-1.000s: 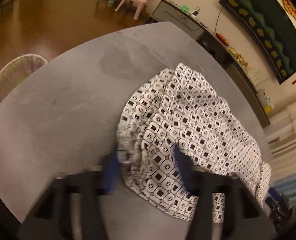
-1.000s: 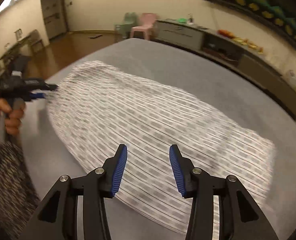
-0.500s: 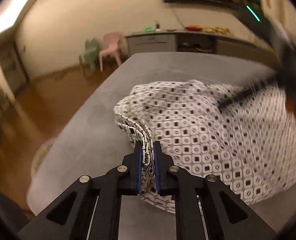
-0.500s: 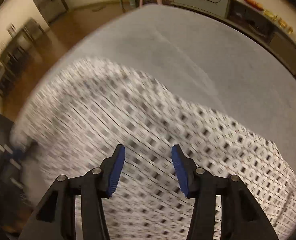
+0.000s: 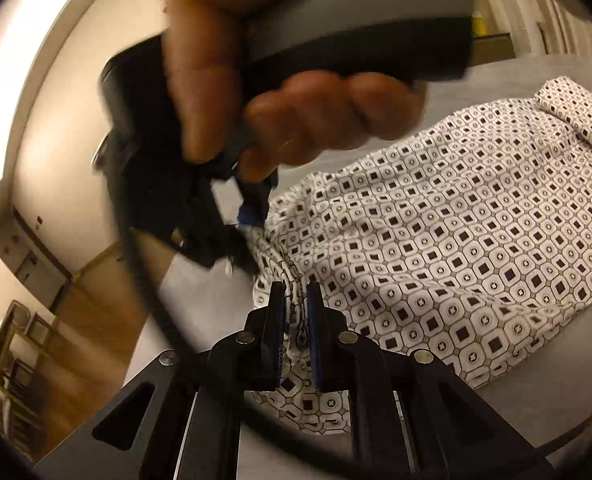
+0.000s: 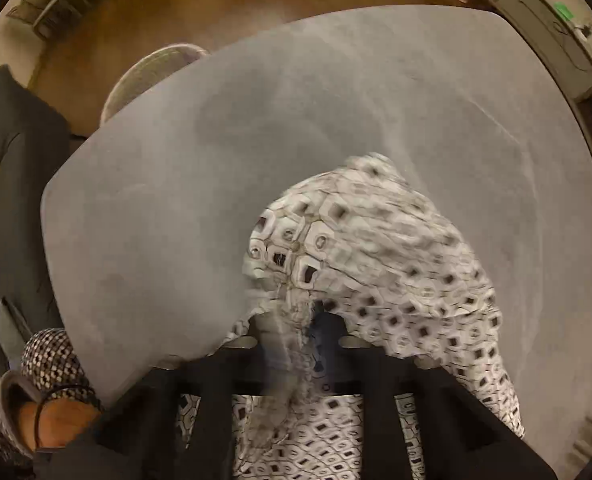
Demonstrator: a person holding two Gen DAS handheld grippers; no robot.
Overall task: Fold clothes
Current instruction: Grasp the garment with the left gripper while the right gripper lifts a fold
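Left gripper (image 5: 296,312) clamped on patterned garment (image 5: 436,248) edge; right gripper (image 5: 251,220) closing on cloth just beside, at eleven o'clock. Garment spread toward two o'clock over grey table (image 6: 336,100).

Brown wooden floor (image 6: 255,12), pale walls (image 5: 67,128), woven basket (image 6: 147,72), long low cabinet (image 6: 552,32), dark couch (image 6: 11,184)

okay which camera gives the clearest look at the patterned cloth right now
The left wrist view: the patterned cloth lies sharp and spread over the grey table. In the right wrist view it is bunched and motion-blurred, partly hidden by the gripper.
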